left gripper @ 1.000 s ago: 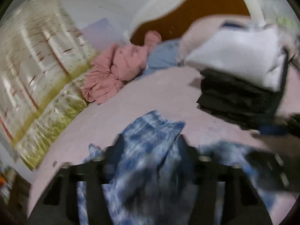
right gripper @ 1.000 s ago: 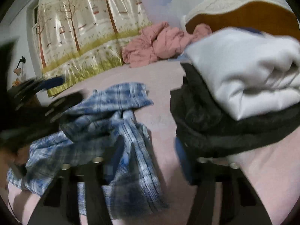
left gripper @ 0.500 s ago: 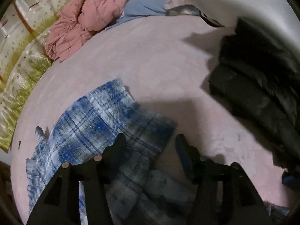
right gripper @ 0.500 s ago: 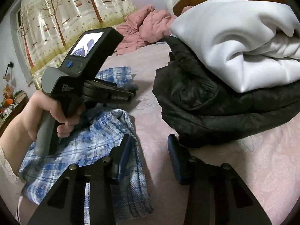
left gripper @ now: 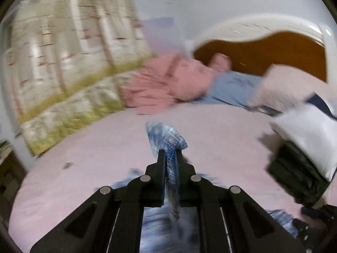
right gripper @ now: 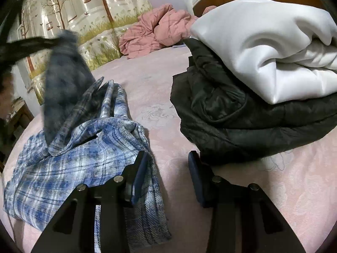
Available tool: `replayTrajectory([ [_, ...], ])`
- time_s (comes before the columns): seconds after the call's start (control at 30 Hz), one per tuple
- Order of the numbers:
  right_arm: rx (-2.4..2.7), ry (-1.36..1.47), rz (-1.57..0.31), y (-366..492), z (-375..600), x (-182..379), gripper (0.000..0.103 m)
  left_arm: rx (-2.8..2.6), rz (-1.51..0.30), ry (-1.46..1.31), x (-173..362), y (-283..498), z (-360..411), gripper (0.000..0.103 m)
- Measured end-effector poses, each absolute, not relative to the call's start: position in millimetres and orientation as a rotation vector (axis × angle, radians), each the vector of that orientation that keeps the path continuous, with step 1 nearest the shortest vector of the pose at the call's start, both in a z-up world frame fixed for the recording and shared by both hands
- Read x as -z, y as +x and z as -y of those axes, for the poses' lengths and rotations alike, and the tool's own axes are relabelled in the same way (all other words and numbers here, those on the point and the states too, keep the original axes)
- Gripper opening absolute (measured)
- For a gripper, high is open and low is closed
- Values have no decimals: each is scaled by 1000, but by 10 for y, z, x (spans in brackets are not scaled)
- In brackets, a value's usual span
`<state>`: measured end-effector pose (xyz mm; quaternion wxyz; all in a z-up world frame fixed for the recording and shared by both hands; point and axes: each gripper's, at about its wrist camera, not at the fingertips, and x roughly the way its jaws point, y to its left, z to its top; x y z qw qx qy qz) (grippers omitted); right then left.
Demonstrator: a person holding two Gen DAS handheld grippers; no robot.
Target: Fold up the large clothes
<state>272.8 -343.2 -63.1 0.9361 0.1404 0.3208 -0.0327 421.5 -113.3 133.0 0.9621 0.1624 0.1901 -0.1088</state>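
A blue plaid shirt (right gripper: 73, 164) lies crumpled on the pink bed (right gripper: 284, 189). In the left wrist view my left gripper (left gripper: 170, 152) has its jaws closing, and the pads pinch a fold of the plaid shirt (left gripper: 168, 139) that sticks out past the tips. In the right wrist view that raised part is a blurred grey-blue column (right gripper: 65, 80) pulled up at the left. My right gripper (right gripper: 168, 158) stands open low over the bed. Its left finger (right gripper: 139, 168) rests at the shirt's right edge, and only bare sheet lies between the fingers.
A folded black jacket (right gripper: 242, 116) with a folded white garment (right gripper: 273, 48) on top sits just right of my right gripper. A pink quilt (right gripper: 155, 33) and a blue cloth (left gripper: 231, 88) lie by the headboard (left gripper: 263, 54). A tree-print curtain (right gripper: 73, 16) hangs left.
My left gripper has closed on a fold of the plaid shirt and swung up with it, lifting that part off the bed. The right gripper has hardly moved.
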Motion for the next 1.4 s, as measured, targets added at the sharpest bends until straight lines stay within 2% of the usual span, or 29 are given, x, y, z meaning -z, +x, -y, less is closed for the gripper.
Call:
replayTrajectory([
  [0.1,72,280,-653,2714,3417,622,42,101,-369,281,-1519,4099,466,7],
  [0.2,89,252,-662,2716,3384,601,42,7,-395,233,-1479,4044,-139,7],
  [0.37,131,154,-659,2675,3236,507,42,-94,-485,201,-1004,3927,-834,7],
  [0.57,94,148,-628,2560,3130,301,43,-101,-604,193,-320,3964,-1104,7],
  [0.7,9,163,-601,2629,3017,44,50,-98,-622,148,-41,3802,-1201,7],
  [0.83,-113,141,-618,3099,2787,-253,52,-112,-585,139,2,3594,-1240,7],
  [0.9,-190,174,-691,3620,2675,-311,52,-146,-547,103,-24,3404,-1266,7],
  [1.0,-159,146,-785,4304,2516,-244,35,-149,-454,34,-141,2998,-1278,7],
  [1.17,-221,81,-968,5022,2203,131,35,-208,-525,17,-36,2926,-1380,7],
  [1.2,-271,88,-1008,5106,2125,237,41,-214,-537,-9,-4,2927,-1433,7],
  [1.23,-274,55,-1034,5149,2055,310,50,-218,-549,-14,35,2932,-1469,7],
  [1.3,-240,-39,-1013,5168,1950,369,58,-236,-568,2,123,2976,-1514,7],
  [1.33,-240,-58,-1010,5157,1915,387,58,-233,-585,-6,169,3017,-1545,6],
  [1.37,-235,-55,-1012,5176,1918,409,57,-224,-608,-27,205,3062,-1581,6],
  [1.4,-223,-37,-1007,5192,1943,412,40,-213,-621,-46,225,3089,-1603,5],
])
